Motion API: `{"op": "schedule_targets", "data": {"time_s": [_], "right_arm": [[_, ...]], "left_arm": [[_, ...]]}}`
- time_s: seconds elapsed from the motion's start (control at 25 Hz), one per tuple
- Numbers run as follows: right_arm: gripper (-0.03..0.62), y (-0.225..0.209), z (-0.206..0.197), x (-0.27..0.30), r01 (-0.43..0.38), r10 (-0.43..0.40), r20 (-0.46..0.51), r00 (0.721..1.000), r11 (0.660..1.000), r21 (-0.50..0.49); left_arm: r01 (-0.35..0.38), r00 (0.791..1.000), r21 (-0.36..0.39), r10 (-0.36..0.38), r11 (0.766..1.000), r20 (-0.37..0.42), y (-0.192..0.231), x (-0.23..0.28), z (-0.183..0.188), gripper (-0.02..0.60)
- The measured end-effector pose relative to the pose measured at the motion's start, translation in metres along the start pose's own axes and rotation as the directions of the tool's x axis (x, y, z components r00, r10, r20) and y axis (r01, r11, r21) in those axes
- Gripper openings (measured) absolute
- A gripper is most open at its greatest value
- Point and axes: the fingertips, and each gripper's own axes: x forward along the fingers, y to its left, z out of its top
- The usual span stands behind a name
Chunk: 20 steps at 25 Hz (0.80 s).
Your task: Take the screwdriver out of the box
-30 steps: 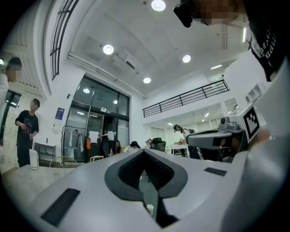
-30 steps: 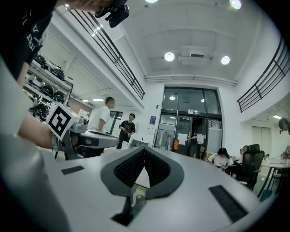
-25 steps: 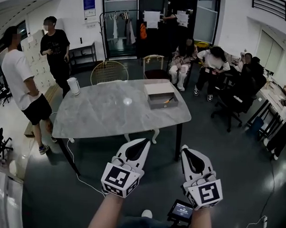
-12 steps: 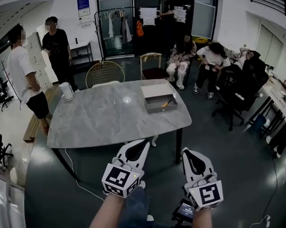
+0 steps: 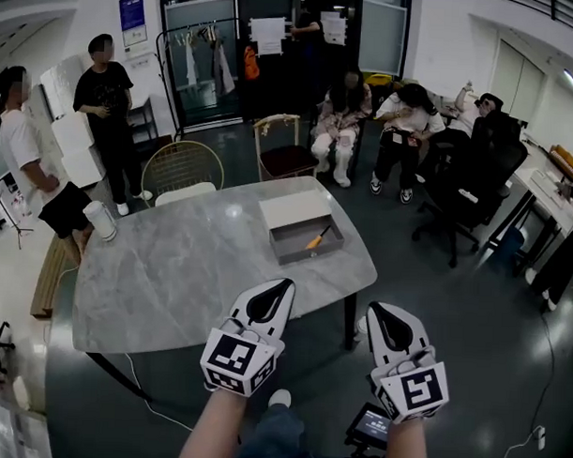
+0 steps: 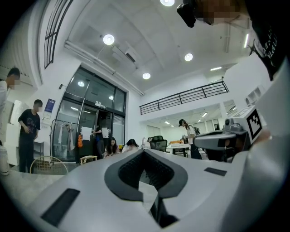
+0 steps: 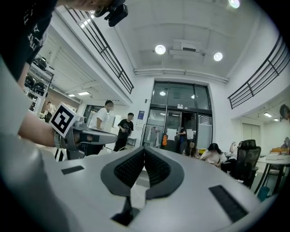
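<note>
An open grey box lies on the right part of the marble table, its white lid behind it. An orange-handled screwdriver lies slanted inside the box. My left gripper points level at the table's near edge, well short of the box, jaws shut and empty. My right gripper is beside it, over the floor off the table's near right corner, also shut and empty. In the left gripper view the left gripper has its pads closed together; the right gripper view shows the right gripper the same way.
A white cylinder stands at the table's left end. Two chairs stand at the far side. Two people stand at the left, and several sit at the back. A black office chair is at the right.
Both grippers have moved forward towards the table, which now sits nearer and lower in the head view. Their jaws have stayed shut.
</note>
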Motion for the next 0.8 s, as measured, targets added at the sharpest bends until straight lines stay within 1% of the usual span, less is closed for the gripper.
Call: {"op": "schedule_targets", "data": {"time_s": [0.24, 0.44, 0.64, 0.8], "right_arm": [[0.026, -0.029, -0.004, 0.067, 0.042, -0.042, -0.014, 0.999, 0.999, -0.014], [0.026, -0.050, -0.011, 0.108, 0.104, -0.106, -0.051, 0.993, 0.994, -0.025], [0.026, -0.070, -0.019, 0.129, 0.177, -0.179, -0.079, 0.981, 0.984, -0.030], [0.026, -0.087, -0.029, 0.124, 0.245, -0.246, -0.110, 0.963, 0.969, -0.024]], "left_arm": [[0.033, 0.999, -0.005, -0.033, 0.999, 0.009, 0.053, 0.057, -0.002, 0.014], [0.070, 0.998, -0.037, -0.069, 0.997, 0.006, 0.092, 0.097, -0.008, 0.012], [0.113, 0.994, -0.057, -0.113, 0.992, 0.002, 0.117, 0.128, -0.015, 0.014], [0.172, 0.985, -0.064, -0.173, 0.983, -0.012, 0.116, 0.150, -0.021, 0.014]]}}
